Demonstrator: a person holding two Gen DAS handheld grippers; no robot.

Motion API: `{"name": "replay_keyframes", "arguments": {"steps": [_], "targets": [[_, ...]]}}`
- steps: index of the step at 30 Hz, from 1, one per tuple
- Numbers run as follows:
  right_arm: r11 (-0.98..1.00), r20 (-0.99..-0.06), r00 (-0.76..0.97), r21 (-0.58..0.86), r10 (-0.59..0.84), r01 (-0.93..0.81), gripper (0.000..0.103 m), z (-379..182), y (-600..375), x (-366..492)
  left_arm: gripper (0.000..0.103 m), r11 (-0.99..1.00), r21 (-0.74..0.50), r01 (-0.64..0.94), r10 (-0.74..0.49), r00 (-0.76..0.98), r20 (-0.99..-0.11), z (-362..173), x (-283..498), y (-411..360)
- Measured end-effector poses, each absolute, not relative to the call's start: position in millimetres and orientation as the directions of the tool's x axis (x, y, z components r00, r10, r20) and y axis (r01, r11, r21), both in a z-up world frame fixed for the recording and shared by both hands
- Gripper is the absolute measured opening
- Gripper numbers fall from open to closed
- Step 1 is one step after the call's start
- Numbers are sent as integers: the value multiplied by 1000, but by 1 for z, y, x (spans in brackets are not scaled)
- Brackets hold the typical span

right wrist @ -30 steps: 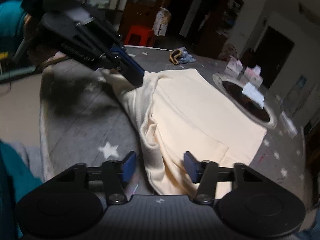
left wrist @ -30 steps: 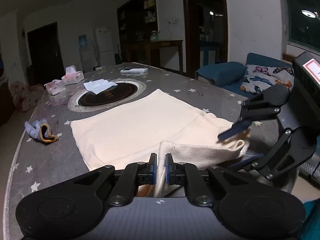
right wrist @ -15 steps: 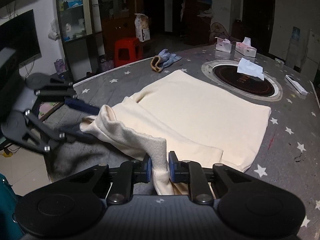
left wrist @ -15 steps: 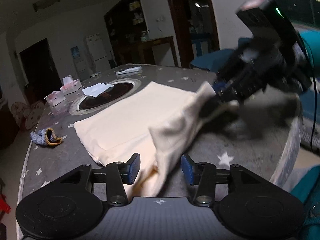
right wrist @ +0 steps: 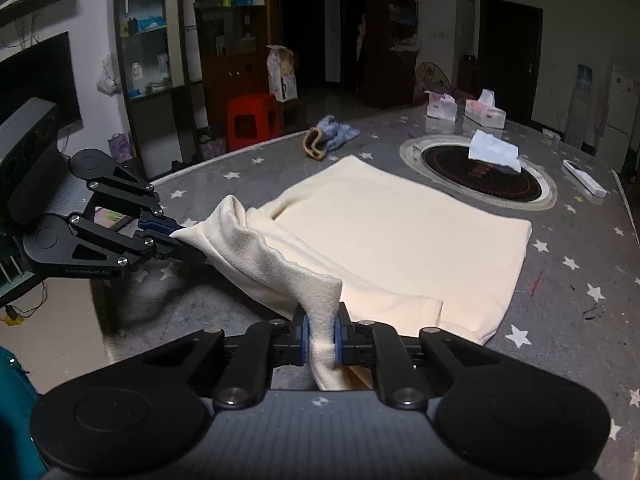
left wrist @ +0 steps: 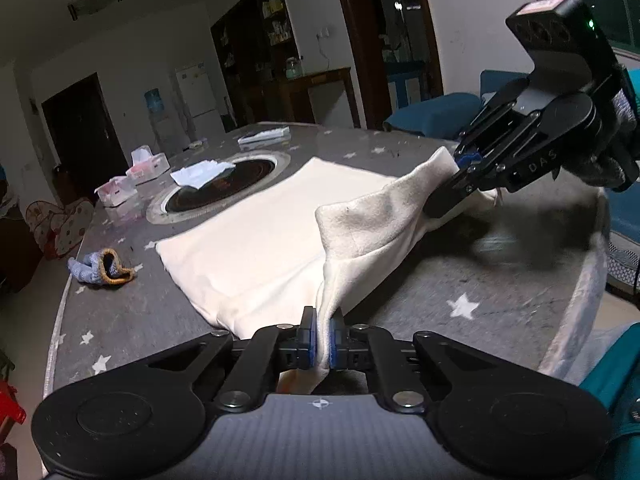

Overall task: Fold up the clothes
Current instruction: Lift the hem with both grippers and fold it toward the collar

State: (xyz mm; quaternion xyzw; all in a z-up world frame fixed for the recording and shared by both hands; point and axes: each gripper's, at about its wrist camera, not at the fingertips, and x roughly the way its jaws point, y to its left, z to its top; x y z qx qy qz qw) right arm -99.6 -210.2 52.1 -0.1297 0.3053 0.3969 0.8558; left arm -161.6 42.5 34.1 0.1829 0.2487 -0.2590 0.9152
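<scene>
Cream garment [left wrist: 256, 236] has its near edge pinched by both the left claw [left wrist: 322, 340] and right claw [right wrist: 322, 338], lifted off the worktop [right wrist: 560, 280] (jaws just closed), next carry it to the far edge.

Both grippers, the left gripper [left wrist: 322, 338] and the right gripper [right wrist: 322, 338], are built of black linkage arms joined by silver screws. Blue pads line the fingers [left wrist: 308, 336]. A teal sleeve [left wrist: 612, 376] is seen beside the left gripper.
</scene>
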Motion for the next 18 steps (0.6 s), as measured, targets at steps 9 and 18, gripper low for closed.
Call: {"name": "replay_keyframes", "arguments": {"steps": [9,18], "targets": [[594,-644,437,35,629,-803,10,87,-234,-162,6,776,84,625,-486,678,-551,66,-213,46],[597,-646,441,29,624,-802,10,128,-242,-153,6,769,61,636,-520,679,-519,101,-189,40]]}}
